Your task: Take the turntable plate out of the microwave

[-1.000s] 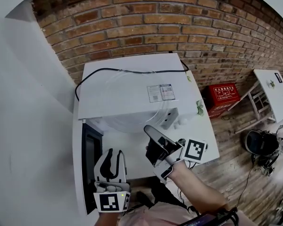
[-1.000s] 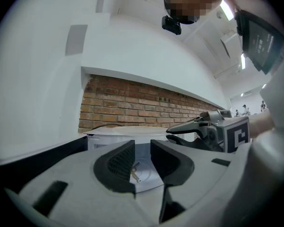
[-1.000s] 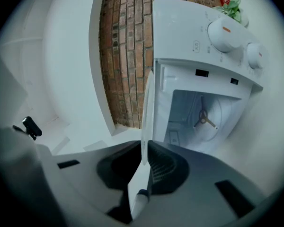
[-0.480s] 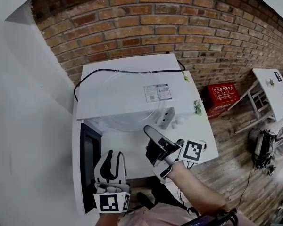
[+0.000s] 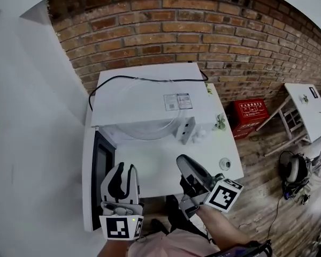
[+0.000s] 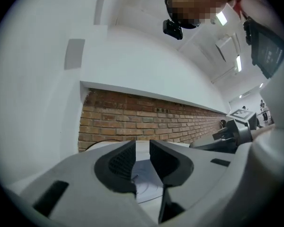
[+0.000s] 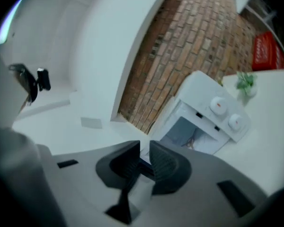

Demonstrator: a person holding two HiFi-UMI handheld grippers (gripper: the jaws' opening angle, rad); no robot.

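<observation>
A white microwave stands on a white table against a brick wall, its dark door swung open to the left. The clear glass turntable plate shows as a round outline across the microwave's top, its front rim past the front edge; it seems to lie on top. My left gripper hovers in front of the door, open. Its jaws have just been closing a little with nothing between them. Its own view looks over the plate. My right gripper is over the table's front, open by a narrow gap. Its jaws have just been closing on nothing.
A black cable runs across the microwave's top. A small plant and a small round thing sit on the table's right side. On the floor to the right are a red box and another white table.
Both grippers have drawn back from the microwave towards me. The right one has also shifted right and rolled. The plate and the door have stayed put.
</observation>
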